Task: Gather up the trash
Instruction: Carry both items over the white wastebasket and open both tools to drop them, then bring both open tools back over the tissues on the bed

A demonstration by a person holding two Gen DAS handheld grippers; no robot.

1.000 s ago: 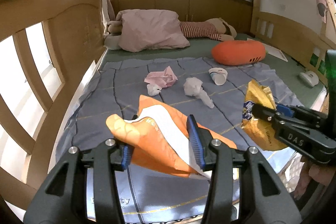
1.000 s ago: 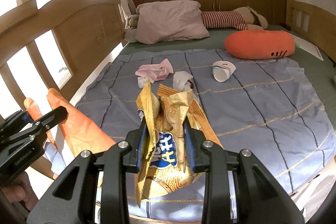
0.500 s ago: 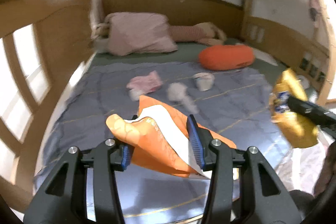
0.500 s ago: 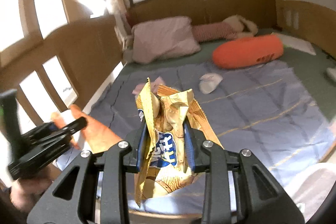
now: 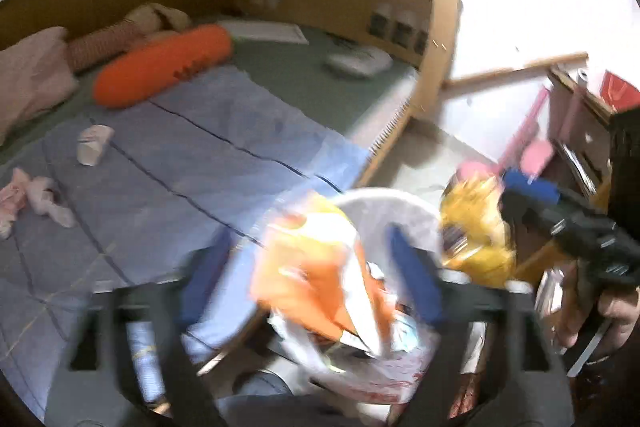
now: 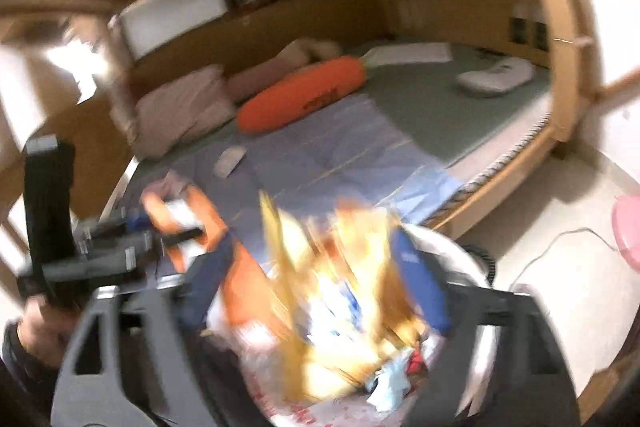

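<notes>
Both views are motion-blurred. The left gripper [image 5: 308,267] has its jaws opening; the orange wrapper [image 5: 316,267] hangs between the blue pads, which stand clear of it on both sides, above the white bin [image 5: 404,203] at 6 o'clock of the left view. The right gripper [image 6: 316,283] also has its jaws opening; the yellow chip bag [image 6: 332,291] sits between the spread pads, over the same bin, whose red-printed liner [image 6: 304,407] already holds crumpled litter. In the left view the bag shows at 3 o'clock, just beside the bin rim, with the person's right hand [image 5: 600,319] below it. On the bed [image 5: 224,155], still uncollected: a paper cup [image 5: 93,145] at 9 o'clock and crumpled tissues [image 5: 44,195] below it. An orange cushion [image 5: 160,65] lies at 10 o'clock.
</notes>
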